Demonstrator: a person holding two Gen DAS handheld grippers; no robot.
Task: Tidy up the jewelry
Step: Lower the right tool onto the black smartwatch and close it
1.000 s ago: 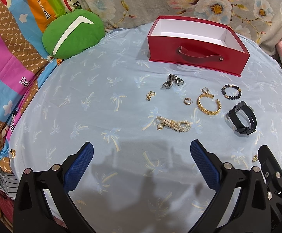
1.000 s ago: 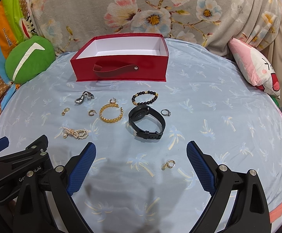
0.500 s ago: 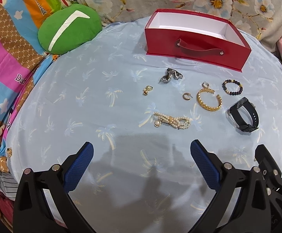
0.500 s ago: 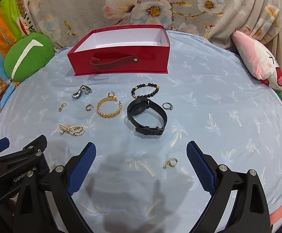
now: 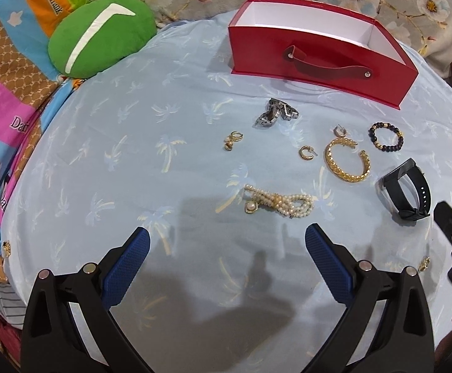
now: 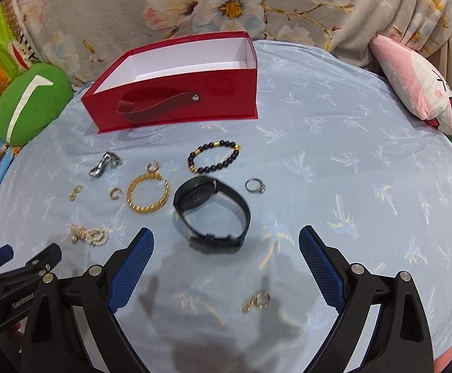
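Note:
An open red box (image 5: 319,56) (image 6: 176,93) stands at the far side of the blue sheet. In front of it lie a pearl bracelet (image 5: 278,202) (image 6: 89,234), a gold bangle (image 5: 347,163) (image 6: 146,194), a black bead bracelet (image 5: 386,138) (image 6: 213,157), a black watch (image 5: 407,192) (image 6: 213,214), a silver chain piece (image 5: 275,113) (image 6: 104,163), a silver ring (image 6: 254,185) and small gold earrings (image 5: 233,140) (image 6: 257,301). My left gripper (image 5: 227,248) is open, just short of the pearls. My right gripper (image 6: 226,248) is open, just short of the watch.
A green cushion (image 5: 101,34) lies at the far left and a pink cushion (image 6: 418,90) at the far right. A floral blanket (image 6: 226,6) rises behind the box. The bed edge falls away at the left, beside a colourful quilt (image 5: 5,77).
Both grippers have moved forward toward the jewelry, so the pearls and the watch sit closer to the fingertips. Both stay open. Nothing on the sheet has moved.

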